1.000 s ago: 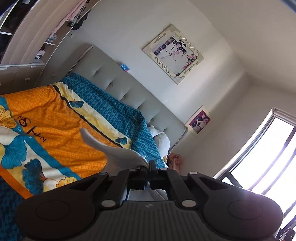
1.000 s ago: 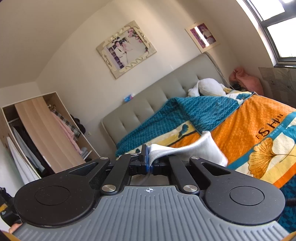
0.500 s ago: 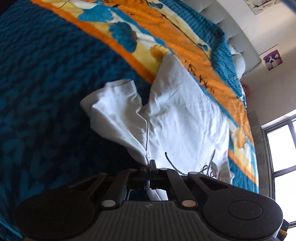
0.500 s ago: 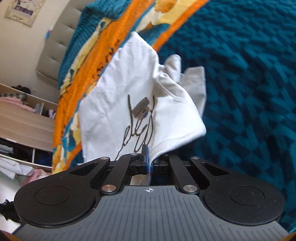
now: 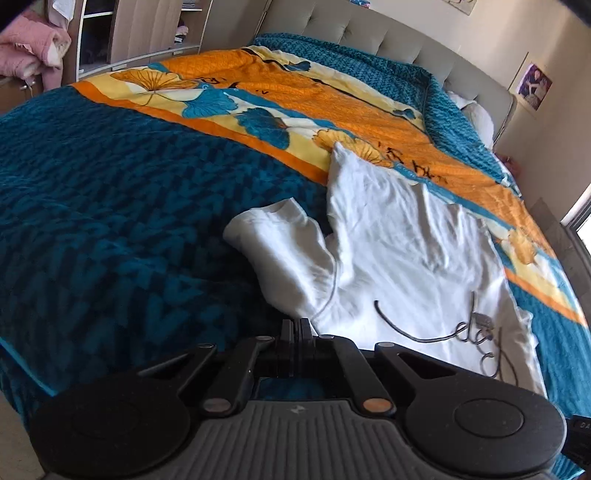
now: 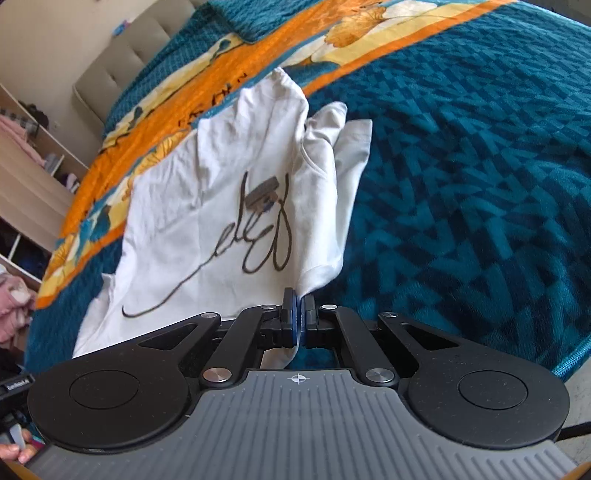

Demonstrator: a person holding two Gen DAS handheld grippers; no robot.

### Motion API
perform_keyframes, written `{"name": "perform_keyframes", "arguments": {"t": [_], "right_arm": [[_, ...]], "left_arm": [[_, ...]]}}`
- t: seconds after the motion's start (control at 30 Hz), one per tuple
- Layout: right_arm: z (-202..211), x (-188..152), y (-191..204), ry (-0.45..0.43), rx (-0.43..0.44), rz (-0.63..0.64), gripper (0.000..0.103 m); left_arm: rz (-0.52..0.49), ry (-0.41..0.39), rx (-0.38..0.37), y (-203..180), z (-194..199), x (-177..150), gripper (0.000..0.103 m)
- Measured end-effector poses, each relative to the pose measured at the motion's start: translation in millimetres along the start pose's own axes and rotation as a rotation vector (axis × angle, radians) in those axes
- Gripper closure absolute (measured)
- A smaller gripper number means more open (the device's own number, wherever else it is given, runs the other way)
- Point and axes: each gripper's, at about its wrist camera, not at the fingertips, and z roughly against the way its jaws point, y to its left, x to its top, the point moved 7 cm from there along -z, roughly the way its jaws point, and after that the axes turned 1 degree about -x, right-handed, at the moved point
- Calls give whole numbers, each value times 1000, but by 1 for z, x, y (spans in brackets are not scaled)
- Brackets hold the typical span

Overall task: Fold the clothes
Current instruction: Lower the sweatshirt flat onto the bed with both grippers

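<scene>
A white T-shirt [image 5: 399, 251] with a dark script print lies spread on the bed, front up, one sleeve [image 5: 284, 251] bunched to its left. My left gripper [image 5: 295, 326] is shut at the shirt's near left shoulder edge; whether cloth is pinched there I cannot tell. In the right wrist view the shirt [image 6: 207, 192] lies ahead, its other sleeve [image 6: 343, 147] crumpled at the right. My right gripper [image 6: 297, 312] is shut on the shirt's near edge, white cloth showing between and below its jaws.
The bed carries a teal patterned blanket [image 5: 110, 206] and an orange and yellow floral cover [image 5: 314, 99], with a grey padded headboard [image 5: 399, 33] behind. An open wardrobe [image 5: 122, 33] with pink clothes stands to the left. The bed's near edge lies just under both grippers.
Both grippers swung down from holding the shirt up in the air. The shirt now lies flat on the bed, and the cameras have levelled out toward the headboard.
</scene>
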Motion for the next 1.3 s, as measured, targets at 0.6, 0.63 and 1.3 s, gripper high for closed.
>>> {"name": "perform_keyframes", "arguments": {"t": [0.6,0.63,1.3], "right_arm": [[-14,-40,-6,193,357,-338,52],[-17,-38,-8,179,362,-361,52],[27,-17,15,99,353,-239,100]], "left_arm": [[42,229,-372,-70,-43,-67,58],[95,230,-388,-67,-45,-66,58],[22,253,-357,-72,22,-54,99]]}}
